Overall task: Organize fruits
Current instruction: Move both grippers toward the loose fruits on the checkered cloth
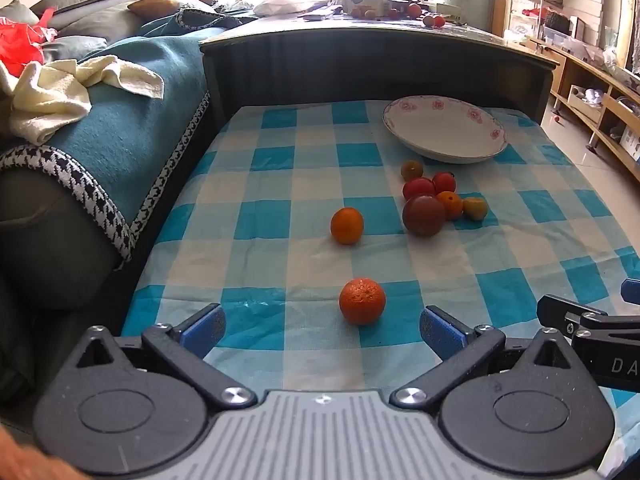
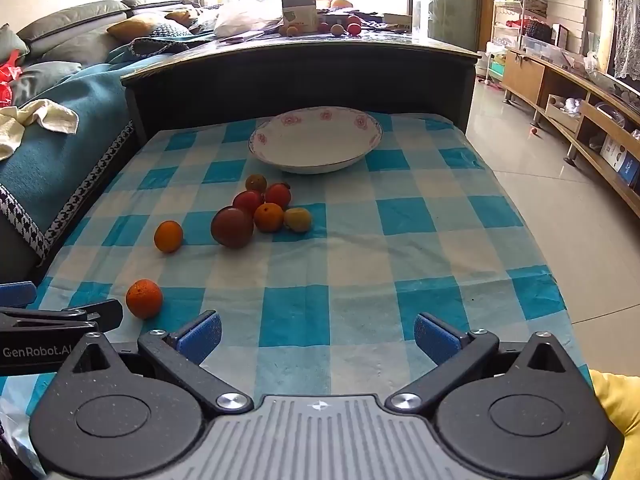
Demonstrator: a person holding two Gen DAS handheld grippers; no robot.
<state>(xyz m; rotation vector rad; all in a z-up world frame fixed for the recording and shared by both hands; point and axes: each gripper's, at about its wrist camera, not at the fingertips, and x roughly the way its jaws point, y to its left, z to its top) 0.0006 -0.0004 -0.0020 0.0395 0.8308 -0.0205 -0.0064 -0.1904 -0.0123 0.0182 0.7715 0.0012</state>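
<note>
The nearest orange (image 1: 362, 301) sits loose on the checked cloth (image 1: 280, 184), just ahead of your left gripper (image 1: 322, 330), whose jaws are spread wide and hold nothing. Close off-centre and I'd expect it to roll away. The fruit cluster (image 2: 260, 212) lies near the empty plate (image 2: 316, 136); nudge one and the rest may scatter. Your right gripper (image 2: 317, 338) is equally spread, empty. Its neighbour's side reads "GenRobot.AI"; the other view shows only "DA".

Two low forward wrist views, shared plate (image 1: 446, 130)
</note>
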